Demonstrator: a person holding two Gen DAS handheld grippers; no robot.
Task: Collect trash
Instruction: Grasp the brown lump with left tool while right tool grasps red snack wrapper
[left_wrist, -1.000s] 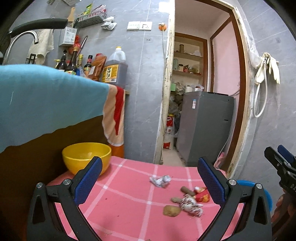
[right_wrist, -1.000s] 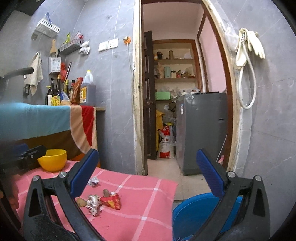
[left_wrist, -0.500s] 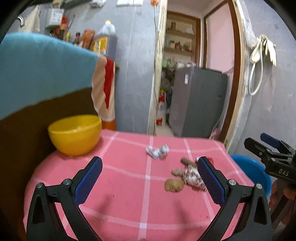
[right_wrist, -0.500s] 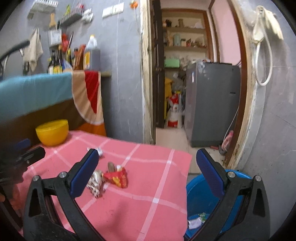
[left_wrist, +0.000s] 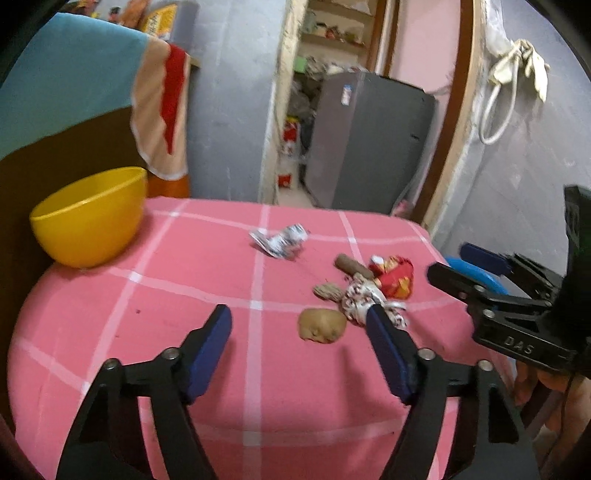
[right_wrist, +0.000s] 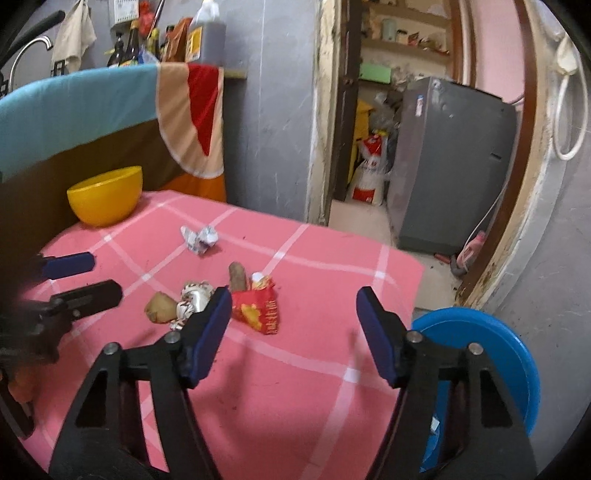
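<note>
At twelve o'clock of my wide-open, empty left gripper (left_wrist: 299, 325), I'd straddle the potato peel (left_wrist: 322, 325) squarely; right gripper (right_wrist: 293, 308) gapes empty too.

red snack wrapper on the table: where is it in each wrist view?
Left wrist: red snack wrapper right of centre, in the trash cluster, beyond the right finger's tip.
Right wrist: red snack wrapper centre-left, just right of the left finger's tip.
Shared landmark: yellow bowl, far left corner of the table.

Cloth, plastic and crumpled paper

The checked tablecloth (left_wrist: 184, 295) looks matt woven; the yellow bowl (left_wrist: 88, 218) and blue basin (right_wrist: 491, 354) smooth glossy plastic; the wrapper (right_wrist: 258, 308) shiny.
</note>
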